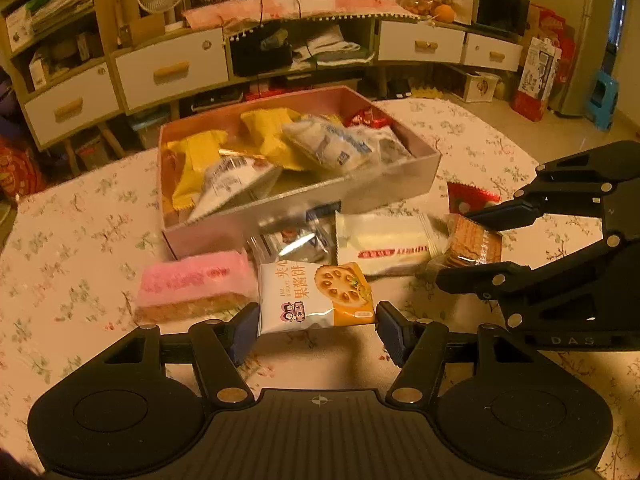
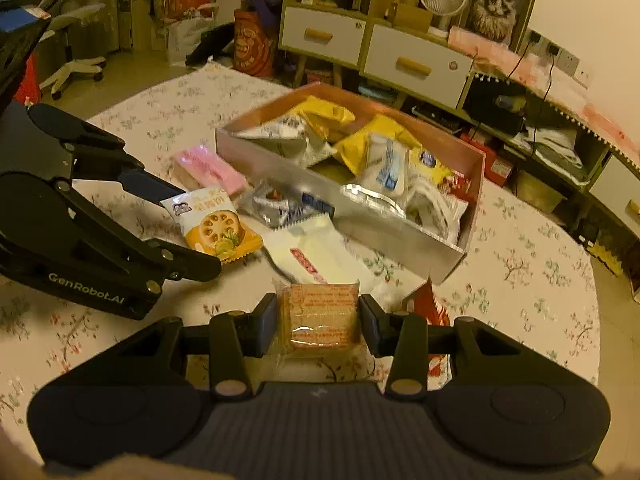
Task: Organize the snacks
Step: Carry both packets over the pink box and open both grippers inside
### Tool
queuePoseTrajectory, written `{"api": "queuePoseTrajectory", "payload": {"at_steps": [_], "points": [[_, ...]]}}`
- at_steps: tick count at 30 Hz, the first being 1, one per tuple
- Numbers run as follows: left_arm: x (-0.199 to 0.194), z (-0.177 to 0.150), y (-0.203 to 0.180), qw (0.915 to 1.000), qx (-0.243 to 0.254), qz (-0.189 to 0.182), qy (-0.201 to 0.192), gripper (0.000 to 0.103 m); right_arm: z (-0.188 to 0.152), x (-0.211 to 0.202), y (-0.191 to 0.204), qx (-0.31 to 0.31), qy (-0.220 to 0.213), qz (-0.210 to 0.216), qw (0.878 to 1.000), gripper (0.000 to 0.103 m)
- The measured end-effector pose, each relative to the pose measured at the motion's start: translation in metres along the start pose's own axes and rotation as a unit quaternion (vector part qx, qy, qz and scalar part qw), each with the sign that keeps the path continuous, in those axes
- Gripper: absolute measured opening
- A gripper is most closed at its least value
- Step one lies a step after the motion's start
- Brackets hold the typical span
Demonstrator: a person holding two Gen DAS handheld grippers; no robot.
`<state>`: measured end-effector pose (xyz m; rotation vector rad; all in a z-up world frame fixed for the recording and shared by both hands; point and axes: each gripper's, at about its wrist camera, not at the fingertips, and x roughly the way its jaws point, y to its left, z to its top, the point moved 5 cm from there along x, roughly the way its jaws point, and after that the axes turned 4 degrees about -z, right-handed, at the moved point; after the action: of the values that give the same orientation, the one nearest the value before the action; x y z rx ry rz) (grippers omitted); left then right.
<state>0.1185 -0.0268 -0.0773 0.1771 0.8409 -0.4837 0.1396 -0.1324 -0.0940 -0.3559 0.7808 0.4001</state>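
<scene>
On the floral tablecloth (image 1: 80,240), far left in the left wrist view, a pink-topped wrapped cake bar (image 1: 196,284) lies flat, at about nine o'clock from the left gripper (image 1: 316,330). That gripper stands roughly half open, and its blue pads (image 1: 244,330) press on the two side edges of a jam biscuit packet (image 1: 316,296), white and orange with a round biscuit printed on it. The packet sits level between the pads, its lower edge clear of the cloth.

At twelve o'clock from the packet lies a crinkled silver-and-clear wrapper (image 1: 292,236), and beyond it stands the open pink-lined box (image 1: 400,180). The box holds a heap of yellow packets (image 1: 200,160) and white-and-blue pouches (image 1: 328,144), with a red wrapper (image 1: 368,118) in its far corner. Just beside the silver wrapper, at about one o'clock from the jam biscuit packet, a white packet with a red stripe (image 1: 384,240) lies flat in front of the box wall.

Further right, at two o'clock, the right gripper (image 1: 472,248) reaches in from the side. Its jaws are narrower than the left one's and are closed on a clear-wrapped stack of brown crackers (image 1: 472,246). In the right wrist view that cracker stack (image 2: 320,318) fills the gap between the blue pads (image 2: 266,320), which touch both its sides. A red wrapper (image 2: 430,304) lies on the cloth at three o'clock from it, partly hidden by the finger. The box (image 2: 360,216) stands at twelve o'clock, and the left gripper (image 2: 208,236) with its packet (image 2: 218,226) at ten.
</scene>
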Motion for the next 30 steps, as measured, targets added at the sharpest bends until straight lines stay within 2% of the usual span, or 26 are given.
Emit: {"api": "queuePoseTrajectory", "payload": {"at_steps": [3,8,16,22,30], "points": [[-0.006,0.005,0.003,0.9999,0.014,0.009,-0.005,0.061,0.008,-0.002,-0.002,-0.001,-0.008,-0.006,1.000,0.040],[-0.015,0.019,0.013,0.9997,0.006,0.008,-0.020,0.061,0.022,-0.003,-0.010,0.004,-0.021,-0.017,1.000,0.040],[-0.018,0.058,0.028,0.9986,0.001,-0.004,-0.052,0.061,0.050,0.001,-0.039,0.040,-0.043,-0.033,0.998,0.040],[0.002,0.089,0.041,0.9981,-0.012,0.002,-0.061,0.061,0.072,0.018,-0.062,0.068,-0.047,-0.036,0.996,0.040],[0.039,0.111,0.048,0.9986,0.001,0.014,-0.052,0.062,0.087,0.050,-0.077,0.058,-0.042,-0.047,0.996,0.040]]}}
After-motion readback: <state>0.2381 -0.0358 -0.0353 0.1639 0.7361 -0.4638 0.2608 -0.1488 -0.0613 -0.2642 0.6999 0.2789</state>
